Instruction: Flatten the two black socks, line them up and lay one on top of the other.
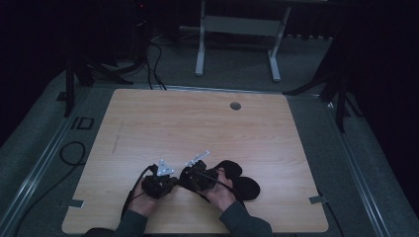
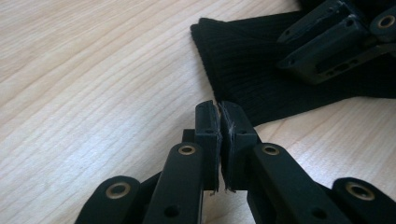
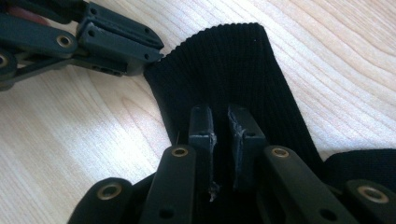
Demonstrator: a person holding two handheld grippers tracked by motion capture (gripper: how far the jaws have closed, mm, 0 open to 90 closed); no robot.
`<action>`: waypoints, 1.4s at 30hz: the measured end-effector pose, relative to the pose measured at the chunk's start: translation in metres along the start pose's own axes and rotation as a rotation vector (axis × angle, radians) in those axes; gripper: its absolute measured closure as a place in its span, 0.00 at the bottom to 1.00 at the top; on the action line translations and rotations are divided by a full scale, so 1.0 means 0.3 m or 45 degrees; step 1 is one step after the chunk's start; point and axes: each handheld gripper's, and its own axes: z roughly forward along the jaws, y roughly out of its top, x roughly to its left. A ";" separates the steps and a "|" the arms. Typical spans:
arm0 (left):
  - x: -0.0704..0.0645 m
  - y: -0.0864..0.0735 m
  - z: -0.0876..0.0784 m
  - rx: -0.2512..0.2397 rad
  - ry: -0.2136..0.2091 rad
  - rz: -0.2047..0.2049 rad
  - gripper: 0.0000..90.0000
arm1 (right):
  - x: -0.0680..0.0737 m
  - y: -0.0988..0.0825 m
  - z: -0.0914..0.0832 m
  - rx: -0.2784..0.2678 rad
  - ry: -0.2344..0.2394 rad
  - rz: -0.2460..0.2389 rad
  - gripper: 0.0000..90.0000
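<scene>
You have both tools at the black ribbed sock [image 3: 224, 74] lying flat on the bench [image 1: 197, 123], but nothing looks done: your left hand-held gripper [image 2: 219, 116] is pressed together empty beside it, your right hand-held gripper [image 3: 220, 122] slightly spread over the cuff.

black sock [image 3: 224, 70] | toe end under right tongs [image 3: 219, 135] (cuff visible)

The bench [image 1: 197, 123] was light brown wood with thin wavy grain lines. The sock [image 3: 229, 70] was black with fine ribbed stripes. Both the left gripper [image 2: 219, 116] and the right gripper [image 3: 219, 121] were black with small gold rings. A round grey cap [image 1: 235, 105] sat in the bench. The floor [image 1: 44, 128] was grey.
</scene>
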 end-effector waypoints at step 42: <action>-0.060 0.043 0.027 -0.039 0.015 0.102 1.00 | -0.439 -0.167 -0.138 -0.136 -0.225 0.275 0.65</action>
